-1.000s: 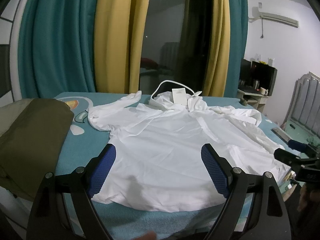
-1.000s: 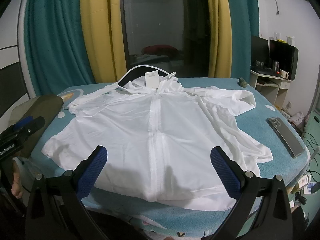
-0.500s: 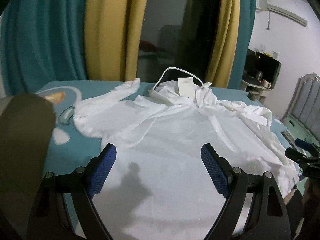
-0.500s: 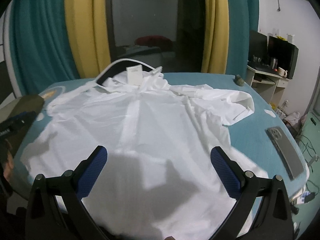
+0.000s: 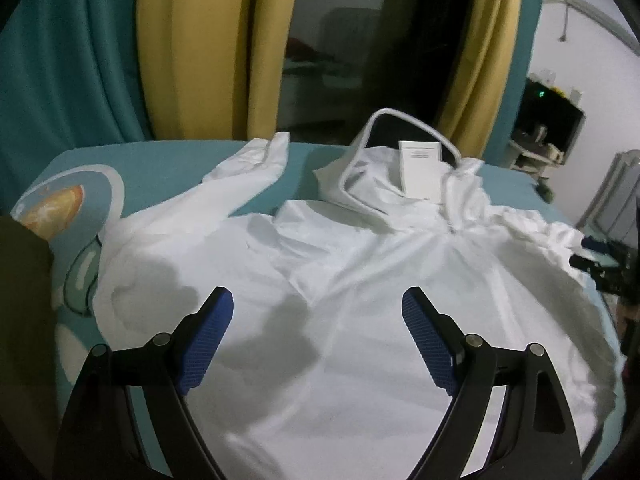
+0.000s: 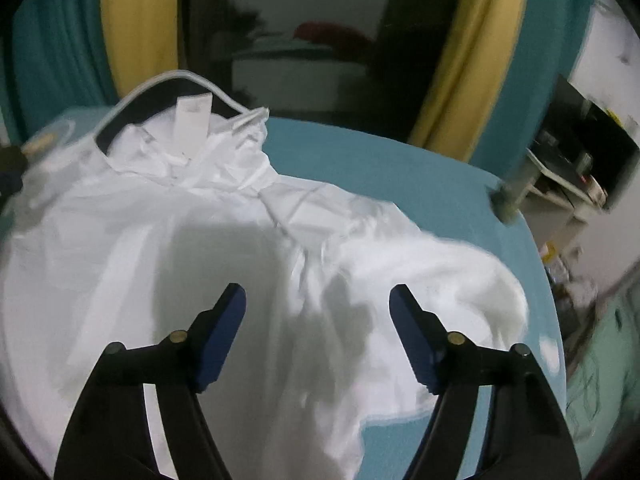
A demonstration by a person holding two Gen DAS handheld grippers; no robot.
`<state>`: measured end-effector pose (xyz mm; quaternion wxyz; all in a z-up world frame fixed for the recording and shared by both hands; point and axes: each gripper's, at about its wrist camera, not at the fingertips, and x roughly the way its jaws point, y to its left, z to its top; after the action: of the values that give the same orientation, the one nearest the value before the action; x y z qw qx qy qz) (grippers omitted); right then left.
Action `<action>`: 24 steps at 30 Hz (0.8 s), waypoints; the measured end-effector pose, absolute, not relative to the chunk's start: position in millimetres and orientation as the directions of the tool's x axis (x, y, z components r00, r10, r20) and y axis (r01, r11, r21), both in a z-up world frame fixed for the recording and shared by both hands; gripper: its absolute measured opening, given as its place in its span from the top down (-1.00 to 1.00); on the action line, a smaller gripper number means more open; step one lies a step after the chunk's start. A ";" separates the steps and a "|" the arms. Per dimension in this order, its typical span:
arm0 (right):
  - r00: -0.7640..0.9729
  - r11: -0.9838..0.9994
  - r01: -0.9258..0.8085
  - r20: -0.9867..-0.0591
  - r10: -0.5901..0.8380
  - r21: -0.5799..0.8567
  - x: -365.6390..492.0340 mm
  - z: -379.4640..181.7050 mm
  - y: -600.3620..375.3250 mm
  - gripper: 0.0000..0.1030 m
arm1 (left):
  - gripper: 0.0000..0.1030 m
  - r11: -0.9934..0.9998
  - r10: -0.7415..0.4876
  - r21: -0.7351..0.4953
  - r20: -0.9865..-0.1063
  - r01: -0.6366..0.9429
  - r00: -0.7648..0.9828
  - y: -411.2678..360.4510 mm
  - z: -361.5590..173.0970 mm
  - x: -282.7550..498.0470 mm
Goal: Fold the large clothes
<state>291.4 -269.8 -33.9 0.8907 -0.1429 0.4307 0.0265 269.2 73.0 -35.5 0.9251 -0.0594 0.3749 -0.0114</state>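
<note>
A large white hooded jacket (image 5: 360, 280) lies spread flat on a teal-covered bed, its hood (image 5: 384, 184) and white tag (image 5: 420, 170) at the far end. Its left sleeve (image 5: 240, 176) stretches toward the far left. My left gripper (image 5: 316, 312) hovers open above the jacket's left chest, with nothing between its blue pads. The right wrist view shows the same jacket (image 6: 200, 264) with its bunched right sleeve (image 6: 460, 276). My right gripper (image 6: 318, 312) hangs above the right shoulder area; its jaws are closing, with only air between them.
The teal bed cover (image 6: 400, 184) shows bare at the far right and the cover (image 5: 160, 164) at the far left, with a cartoon print (image 5: 52, 208). An olive garment (image 5: 20, 320) lies at the left edge. Teal and yellow curtains (image 5: 192, 48) hang behind. A desk (image 6: 568, 176) stands right.
Both grippers have moved forward over the jacket, from its hem toward the chest and shoulders. The right view has swung toward the right sleeve, and the right jaws have narrowed.
</note>
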 end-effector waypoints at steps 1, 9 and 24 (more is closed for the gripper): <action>0.625 0.953 -0.182 -0.777 -0.076 -0.240 300.6 -36.9 -268.4 -0.43 | -0.73 0.993 -0.060 -0.112 -0.696 -0.026 0.716 74.7 -37.3 275.9; 0.522 0.914 -0.301 -0.849 -0.082 -0.273 377.8 -77.7 -260.3 0.89 | -0.73 0.994 -0.050 -0.103 -0.713 -0.035 0.699 85.9 -49.5 303.4; 0.686 0.839 -0.515 -0.671 0.280 -0.176 337.9 39.2 -97.3 0.94 | -0.73 0.991 -0.015 -0.112 -0.647 -0.076 0.762 131.2 -20.9 282.5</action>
<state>337.9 -97.3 39.2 0.9007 -0.1784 0.3289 0.2208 282.5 131.2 -20.9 0.9363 -0.0661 0.3445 0.0165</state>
